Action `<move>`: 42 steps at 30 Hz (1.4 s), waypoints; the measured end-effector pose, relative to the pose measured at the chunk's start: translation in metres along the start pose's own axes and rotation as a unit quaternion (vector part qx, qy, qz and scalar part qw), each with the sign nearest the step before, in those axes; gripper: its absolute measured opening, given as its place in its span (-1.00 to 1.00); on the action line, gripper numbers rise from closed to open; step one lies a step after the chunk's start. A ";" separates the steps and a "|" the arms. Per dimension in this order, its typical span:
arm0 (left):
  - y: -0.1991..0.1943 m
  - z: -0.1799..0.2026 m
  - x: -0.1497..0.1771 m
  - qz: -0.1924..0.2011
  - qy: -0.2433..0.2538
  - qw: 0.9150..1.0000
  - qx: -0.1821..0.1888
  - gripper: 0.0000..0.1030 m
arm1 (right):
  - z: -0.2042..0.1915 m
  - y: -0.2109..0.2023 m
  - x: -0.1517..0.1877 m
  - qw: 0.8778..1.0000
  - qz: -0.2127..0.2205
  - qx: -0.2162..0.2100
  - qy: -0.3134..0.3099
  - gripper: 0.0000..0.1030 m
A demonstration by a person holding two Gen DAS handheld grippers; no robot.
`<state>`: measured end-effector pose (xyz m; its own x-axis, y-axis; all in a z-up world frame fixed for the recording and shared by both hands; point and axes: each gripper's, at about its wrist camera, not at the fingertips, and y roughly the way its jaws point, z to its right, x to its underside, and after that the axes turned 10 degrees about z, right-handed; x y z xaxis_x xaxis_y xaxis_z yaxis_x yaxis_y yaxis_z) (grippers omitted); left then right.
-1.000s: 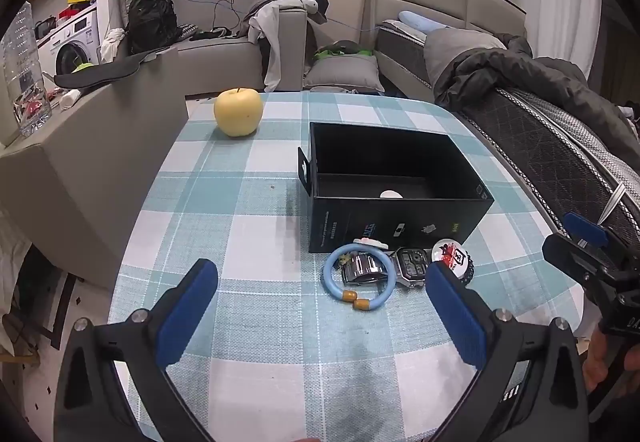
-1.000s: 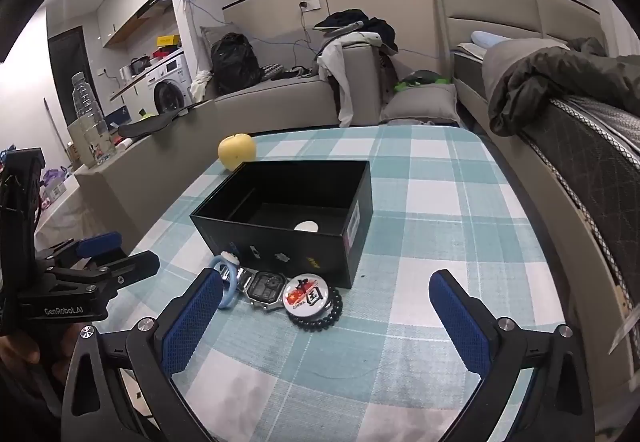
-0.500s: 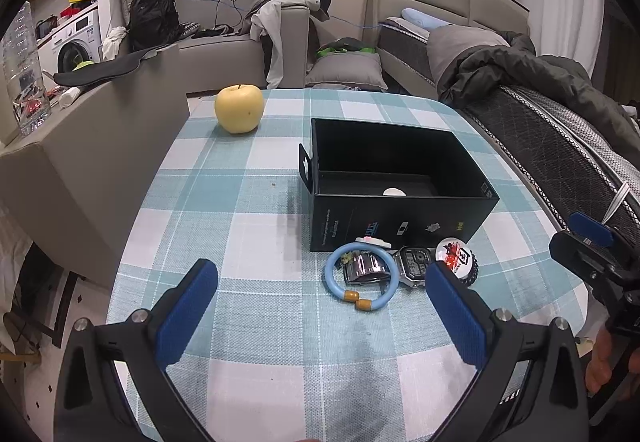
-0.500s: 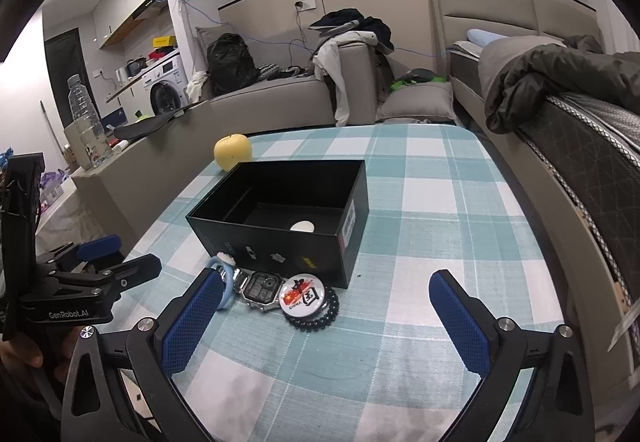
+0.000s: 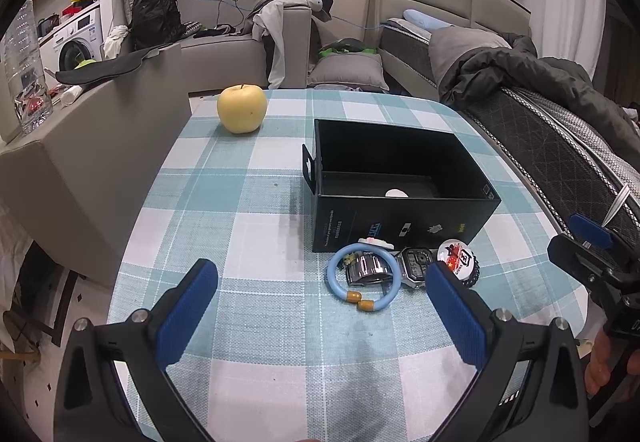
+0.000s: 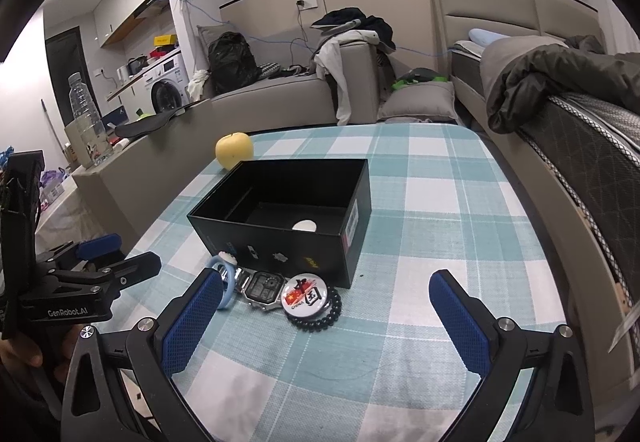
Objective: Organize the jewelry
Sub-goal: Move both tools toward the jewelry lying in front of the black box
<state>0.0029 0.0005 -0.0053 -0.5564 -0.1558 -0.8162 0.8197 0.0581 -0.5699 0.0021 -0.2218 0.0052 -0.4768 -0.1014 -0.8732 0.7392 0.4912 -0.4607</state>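
An open black box stands mid-table with a small white round item inside. In front of it lie a light blue bangle, a metal digital watch and a black bead bracelet with a round badge. My left gripper is open and empty, short of the bangle. My right gripper is open and empty, over the bead bracelet's near side.
A yellow apple sits at the table's far left. The checked tablecloth ends near a grey sofa on the left and a bed on the right. Each gripper shows in the other's view.
Both grippers have drifted slightly; the jewelry and box sit a little lower and nearer in view. Both stay open. Nothing on the table has moved.
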 end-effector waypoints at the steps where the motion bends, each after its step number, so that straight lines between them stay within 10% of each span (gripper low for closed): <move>1: 0.000 0.000 0.000 0.000 0.000 1.000 0.000 0.96 | 0.000 0.000 0.000 1.000 0.000 0.000 0.000 1.00; 42: 0.017 -0.002 0.006 -0.044 0.004 0.999 -0.015 0.96 | -0.008 0.018 0.008 0.999 -0.042 -0.023 -0.007 1.00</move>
<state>0.0135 0.0021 -0.0204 -0.6272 -0.1543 -0.7634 0.7630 0.0749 -0.6420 0.0076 -0.2067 -0.0089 -0.5288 -0.1562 -0.8343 0.6747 0.5190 -0.5248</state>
